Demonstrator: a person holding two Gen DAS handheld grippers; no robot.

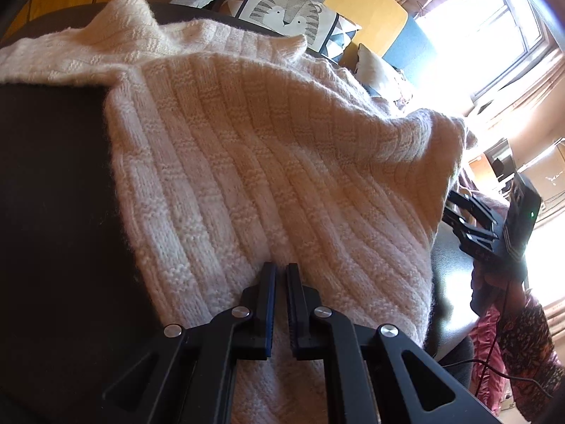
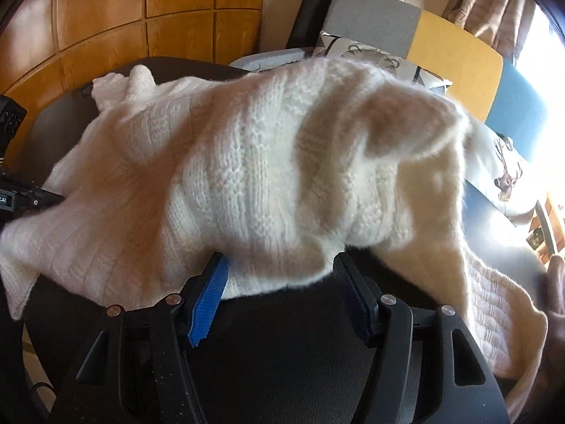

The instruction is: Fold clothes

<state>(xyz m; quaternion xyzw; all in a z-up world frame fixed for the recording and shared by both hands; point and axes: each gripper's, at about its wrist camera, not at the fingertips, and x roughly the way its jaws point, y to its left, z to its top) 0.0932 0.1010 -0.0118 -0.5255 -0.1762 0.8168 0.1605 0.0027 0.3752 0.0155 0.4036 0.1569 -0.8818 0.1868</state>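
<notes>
A cream ribbed knit sweater (image 1: pixel 254 162) lies spread over a dark round table (image 1: pixel 53 194). My left gripper (image 1: pixel 281 268) is shut on a fold of the sweater near its lower edge. In the right wrist view the sweater (image 2: pixel 254 183) hangs lifted and blurred over the table (image 2: pixel 282 318), and my right gripper (image 2: pixel 279 265) is open, its fingertips (image 2: pixel 217 265) partly hidden behind the sweater's lower edge. The right gripper also shows in the left wrist view (image 1: pixel 466 219), at the sweater's right edge. The left gripper shows at the left edge of the right wrist view (image 2: pixel 46 199).
A tiger-print cushion (image 1: pixel 286 14) and a yellow, grey and blue sofa back (image 1: pixel 367 14) stand behind the table. A deer-print cushion (image 2: pixel 505 173) lies at the right. A bright window (image 1: pixel 494 24) with curtains is at the far right. A wood-panel wall (image 2: pixel 141 14) is behind.
</notes>
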